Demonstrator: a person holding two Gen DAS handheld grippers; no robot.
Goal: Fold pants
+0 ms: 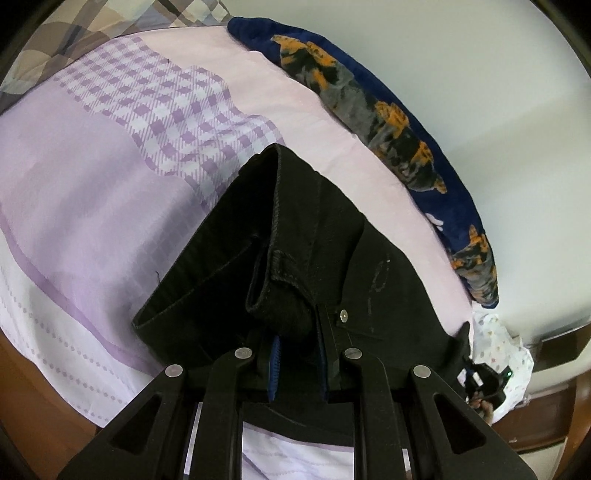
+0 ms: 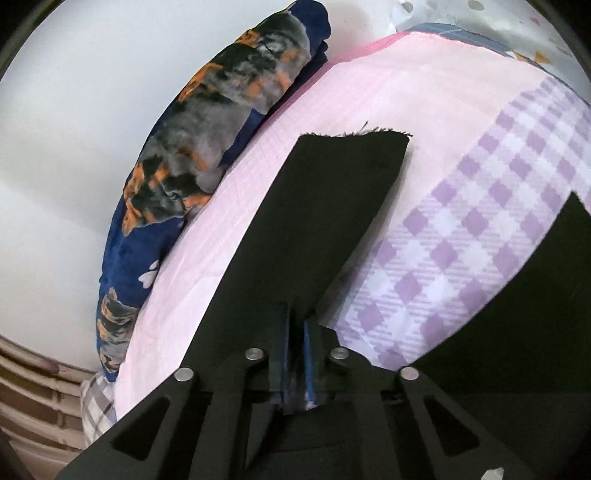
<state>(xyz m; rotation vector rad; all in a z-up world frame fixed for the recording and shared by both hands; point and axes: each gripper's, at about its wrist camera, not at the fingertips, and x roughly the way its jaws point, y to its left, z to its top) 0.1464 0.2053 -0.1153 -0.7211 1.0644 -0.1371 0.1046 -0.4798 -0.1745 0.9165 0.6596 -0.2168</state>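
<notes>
Black pants point(image 1: 295, 229) lie on the bed in the left wrist view, waistband end toward me, with a metal rivet near the pocket. My left gripper point(image 1: 297, 332) is shut on a bunched fold of the waistband, which fills the gap between its blue-padded fingers. In the right wrist view a black pant leg point(image 2: 332, 206) stretches away from me to a frayed hem, over the sheet. My right gripper point(image 2: 295, 325) is shut on the near part of that leg, its fingers almost together with cloth between them. More black fabric point(image 2: 535, 295) fills the right side.
The bed has a pink and lilac checked sheet point(image 1: 166, 110). A rolled dark blue blanket point(image 1: 406, 140) with orange and grey print lies along the white wall. A wooden bed frame point(image 1: 33, 398) shows at the lower left. A checked pillow point(image 1: 74, 33) sits far left.
</notes>
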